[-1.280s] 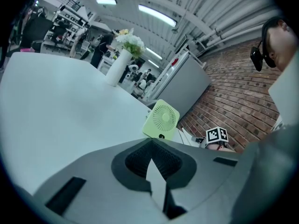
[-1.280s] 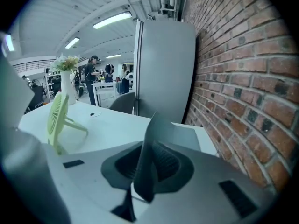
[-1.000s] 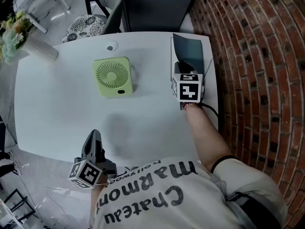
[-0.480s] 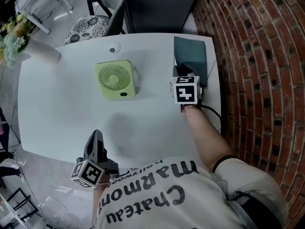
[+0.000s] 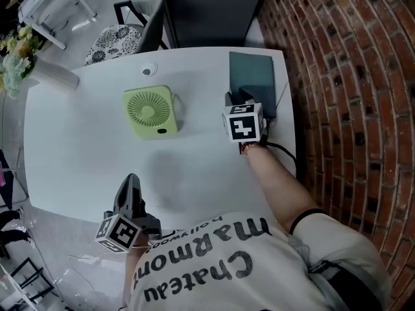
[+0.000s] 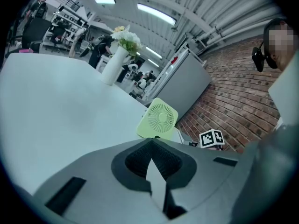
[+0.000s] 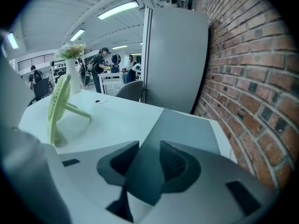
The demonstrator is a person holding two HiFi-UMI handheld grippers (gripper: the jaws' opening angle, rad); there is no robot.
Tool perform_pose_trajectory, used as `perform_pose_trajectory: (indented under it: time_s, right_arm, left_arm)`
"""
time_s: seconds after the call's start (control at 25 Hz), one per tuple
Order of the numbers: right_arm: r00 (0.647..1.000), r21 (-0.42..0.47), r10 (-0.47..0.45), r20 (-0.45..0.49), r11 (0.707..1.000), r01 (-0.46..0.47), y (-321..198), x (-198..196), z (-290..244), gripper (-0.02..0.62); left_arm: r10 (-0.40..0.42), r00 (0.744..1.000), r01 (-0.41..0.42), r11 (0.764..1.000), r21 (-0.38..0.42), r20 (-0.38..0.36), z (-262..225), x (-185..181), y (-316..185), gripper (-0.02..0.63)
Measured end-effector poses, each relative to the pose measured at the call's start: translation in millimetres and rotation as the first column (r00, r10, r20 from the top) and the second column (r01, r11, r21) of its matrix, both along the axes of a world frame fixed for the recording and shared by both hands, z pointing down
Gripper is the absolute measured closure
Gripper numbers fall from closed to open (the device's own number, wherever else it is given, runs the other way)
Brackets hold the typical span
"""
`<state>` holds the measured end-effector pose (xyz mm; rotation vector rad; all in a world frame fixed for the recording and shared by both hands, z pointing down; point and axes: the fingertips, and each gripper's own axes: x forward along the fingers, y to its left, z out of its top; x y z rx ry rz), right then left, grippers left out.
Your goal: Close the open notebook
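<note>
- A white surface (image 5: 84, 154) is seen from above, with a red brick wall (image 5: 343, 76) along its right side.
- The notebook (image 5: 253, 73) lies closed and flat at the far right of the surface. Its dark teal cover faces up, and it sits close to the edge by the wall.
- The right gripper (image 5: 235, 98) sits at the notebook's near end, pointing down towards it, with its marker cube on top.
- In the right gripper view, the jaws of the right gripper (image 7: 148, 160) stand apart and have just been opening. The notebook's cover (image 7: 187, 127) shows in the gap, but the pads do not press on it.
- The left gripper (image 5: 130, 181) hangs at the near edge of the surface, well apart from the notebook.
- In the left gripper view, the jaws of the left gripper (image 6: 150, 143) meet at the tips, with nothing between them.
- A light green square fan (image 5: 149, 111) stands near the middle of the surface, to the left of the notebook.
- A white vase with flowers (image 5: 52, 73) stands at the far left corner.
- A black cable (image 5: 282, 149) runs by the person's right wrist.
</note>
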<state>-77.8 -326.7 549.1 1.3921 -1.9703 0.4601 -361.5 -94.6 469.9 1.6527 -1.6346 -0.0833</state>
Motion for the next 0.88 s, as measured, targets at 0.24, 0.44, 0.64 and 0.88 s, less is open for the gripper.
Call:
perform_pose_trajectory:
  time_s: [0.24,0.44,0.64,0.88]
  right_arm:
    - [0.998,-0.017,-0.068,0.013,0.998,0.068,8,-4,-5,0.423]
    - [0.991,-0.047,-0.089,0.103,0.994,0.094,17,-2,-12,0.422]
    - [0.973,-0.101,-0.136,0.186,0.983,0.156,41,-5,-13,0.414]
    - [0.932,-0.171,-0.142,0.333,0.963,0.208,87,-5,-22,0.416]
  left_arm:
    - [0.023,1.0,-0.023,1.0,0.001,0.0,4,16,-2,0.606]
    - [0.036,0.999,-0.036,0.999,0.014,0.003,-1,32,-3,0.606]
    - [0.054,0.999,-0.054,0.998,0.04,-0.004,-10,51,-6,0.606]
    - [0.096,0.995,-0.095,0.992,0.081,-0.012,-23,84,-8,0.606]
